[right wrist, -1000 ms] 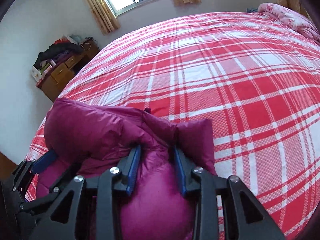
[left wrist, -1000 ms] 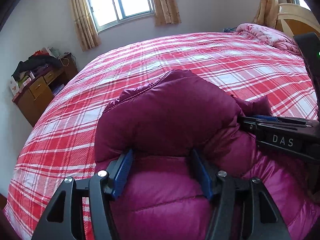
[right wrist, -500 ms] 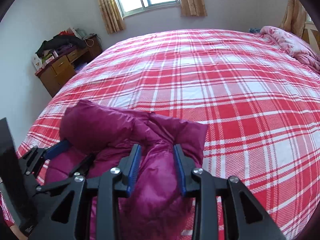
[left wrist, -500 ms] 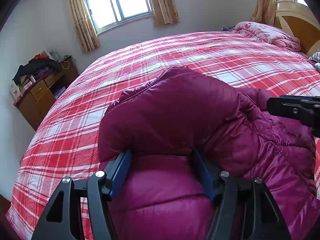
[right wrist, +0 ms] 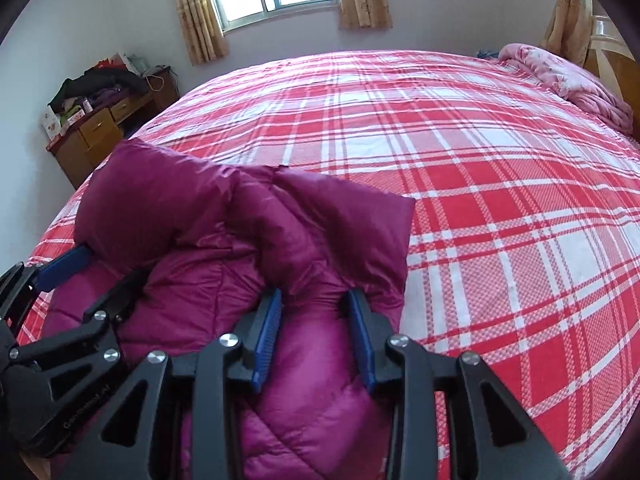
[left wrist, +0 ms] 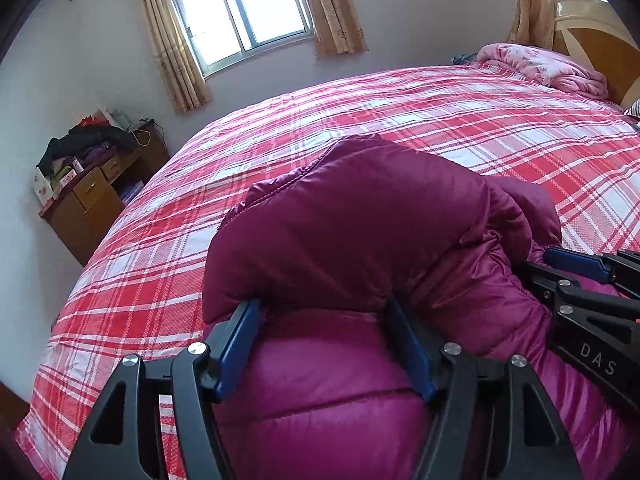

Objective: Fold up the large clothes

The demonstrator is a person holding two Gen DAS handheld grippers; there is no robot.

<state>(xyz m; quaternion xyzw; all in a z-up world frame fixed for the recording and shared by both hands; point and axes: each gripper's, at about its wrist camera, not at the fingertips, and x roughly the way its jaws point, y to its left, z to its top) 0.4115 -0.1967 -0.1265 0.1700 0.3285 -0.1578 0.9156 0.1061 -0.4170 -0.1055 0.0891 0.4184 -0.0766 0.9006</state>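
Note:
A magenta puffer jacket (left wrist: 360,216) lies bunched at the near edge of the red plaid bed (left wrist: 440,120). My left gripper (left wrist: 324,320) holds a thick fold of it, which fills the wide gap between the blue pads (left wrist: 236,340) and bulges over the tips. To its right, my right gripper (right wrist: 314,312) grips a narrower fold, with the jacket (right wrist: 224,216) spreading ahead in a flat flap; its jaws are opening, fabric still between them. Each gripper shows at the other view's edge: the right gripper (left wrist: 560,276), the left gripper (right wrist: 96,276).
The plaid bed cover (right wrist: 500,160) stretches far ahead and to the right. A pink quilt (right wrist: 560,76) lies by the wooden headboard (left wrist: 592,32). A cluttered wooden cabinet (left wrist: 88,200) stands by the wall on the left, under a curtained window (left wrist: 244,8).
The right gripper lifted and shifted with its fold, and the jacket flap ahead of it spread flatter on the bed. The left gripper stayed in place, jaws slightly wider.

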